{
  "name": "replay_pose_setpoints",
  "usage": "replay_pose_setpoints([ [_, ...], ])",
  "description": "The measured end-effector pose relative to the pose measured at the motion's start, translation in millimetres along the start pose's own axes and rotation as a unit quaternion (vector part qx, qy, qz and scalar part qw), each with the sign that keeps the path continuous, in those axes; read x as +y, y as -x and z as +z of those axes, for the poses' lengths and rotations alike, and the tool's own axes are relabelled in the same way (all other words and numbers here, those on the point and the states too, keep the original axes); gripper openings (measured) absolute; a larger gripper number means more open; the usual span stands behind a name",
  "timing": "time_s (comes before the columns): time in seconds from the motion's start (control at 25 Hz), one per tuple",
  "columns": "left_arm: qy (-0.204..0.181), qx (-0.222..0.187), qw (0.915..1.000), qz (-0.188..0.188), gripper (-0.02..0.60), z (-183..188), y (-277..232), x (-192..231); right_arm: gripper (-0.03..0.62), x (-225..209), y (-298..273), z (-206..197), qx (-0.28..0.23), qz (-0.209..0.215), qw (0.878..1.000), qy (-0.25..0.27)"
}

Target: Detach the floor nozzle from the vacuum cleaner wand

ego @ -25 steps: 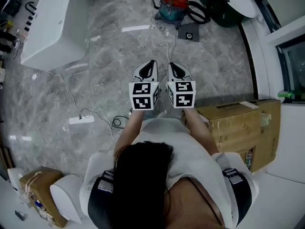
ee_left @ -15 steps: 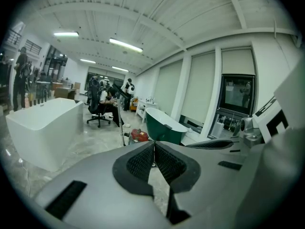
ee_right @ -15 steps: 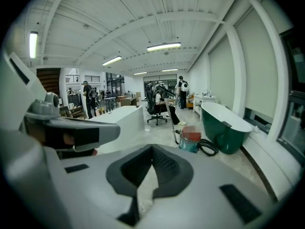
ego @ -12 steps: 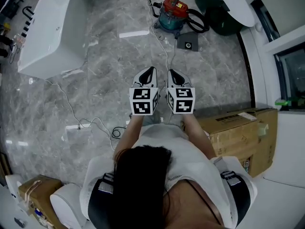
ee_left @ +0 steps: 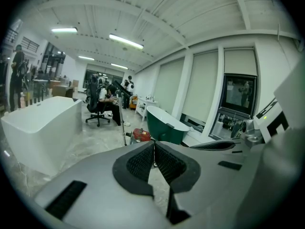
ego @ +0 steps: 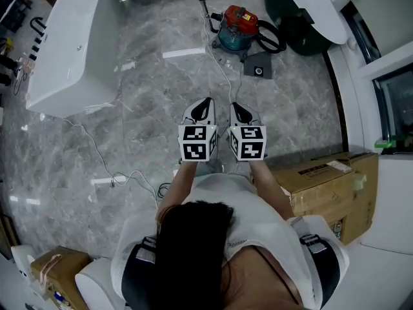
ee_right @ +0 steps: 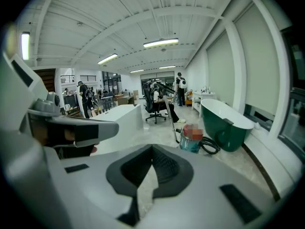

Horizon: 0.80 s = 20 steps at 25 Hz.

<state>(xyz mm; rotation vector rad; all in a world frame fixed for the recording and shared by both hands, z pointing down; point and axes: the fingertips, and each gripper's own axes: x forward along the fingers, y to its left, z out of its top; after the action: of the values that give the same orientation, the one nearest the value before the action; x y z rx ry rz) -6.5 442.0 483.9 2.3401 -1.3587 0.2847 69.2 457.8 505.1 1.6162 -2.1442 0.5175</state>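
**Both grippers shut and empty, the vacuum far ahead of us**

In the head view, the left gripper [ego: 205, 102] and right gripper [ego: 233, 106] sit side by side over bare floor. The vacuum cleaner [ego: 237, 22] stands well apart at the far end, with its white cord [ego: 225, 75] trailing back toward us; we judge that cord a likely snag underfoot. A dark square piece [ego: 258, 70] lies just beside the canister, and we cannot tell whether it is the nozzle. In the left gripper view, the left gripper [ee_left: 153, 145] has its pads pressed together on nothing. In the right gripper view, the right gripper [ee_right: 152, 150] is likewise closed and empty, and the wand [ee_right: 172, 120] leans thin and far away. Arriving with closed jaws could knock it over.
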Motion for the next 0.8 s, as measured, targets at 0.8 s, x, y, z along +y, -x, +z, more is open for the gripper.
replay_pose_setpoints([
  [0.8,-0.004,-0.002,0.9999,-0.015,0.008,20.7,-7.7,59.8,0.015,25.2,-40.7,20.9,0.014,-0.026,0.999,-0.037],
])
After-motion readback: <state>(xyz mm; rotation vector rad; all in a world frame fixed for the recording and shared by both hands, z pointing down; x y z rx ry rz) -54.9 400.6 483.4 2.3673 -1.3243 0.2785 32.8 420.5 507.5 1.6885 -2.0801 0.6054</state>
